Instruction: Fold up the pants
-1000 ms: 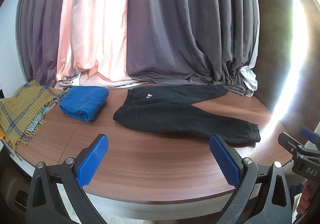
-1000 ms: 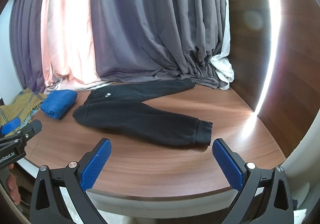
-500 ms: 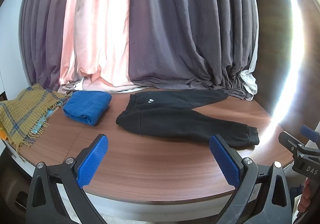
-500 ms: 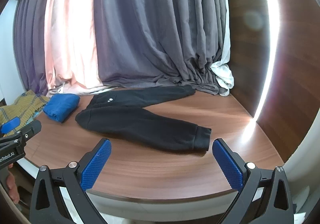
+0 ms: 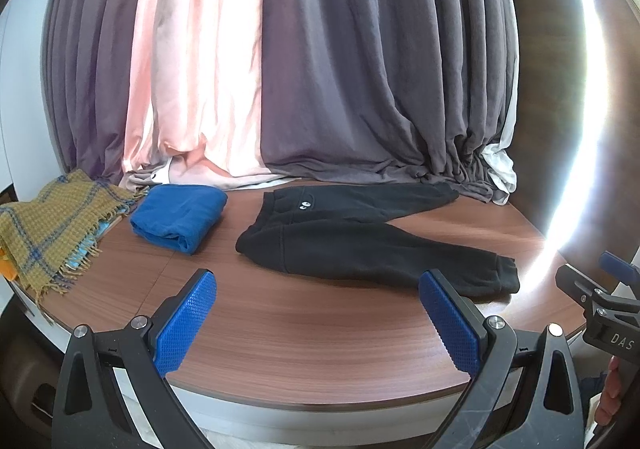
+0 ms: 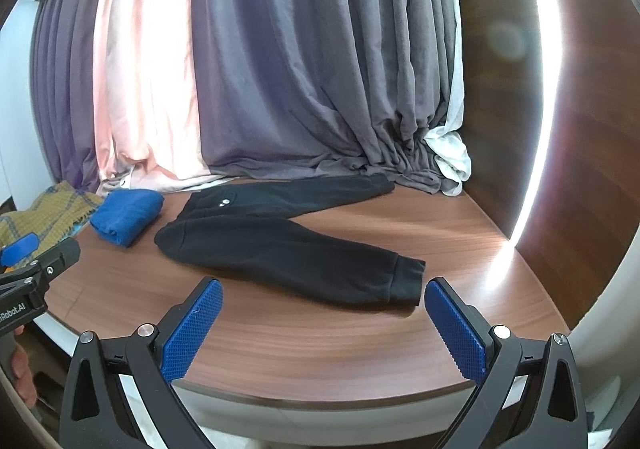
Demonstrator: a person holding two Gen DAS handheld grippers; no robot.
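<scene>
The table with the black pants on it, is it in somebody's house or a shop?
Probably a room at home. Long grey and pink curtains hang behind the round wooden table, and beside the black pants lie a folded blue cloth and a fringed plaid blanket.

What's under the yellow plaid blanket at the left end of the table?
A light blue item peeks out beneath the yellow plaid blanket, with an orange bit at its left edge. The blanket hides the rest, so I cannot identify either.

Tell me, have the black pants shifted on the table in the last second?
No. The pants lie spread as before, waistband just right of the folded blue cloth, far leg ending at the curtain. Only the camera tilted slightly.
</scene>
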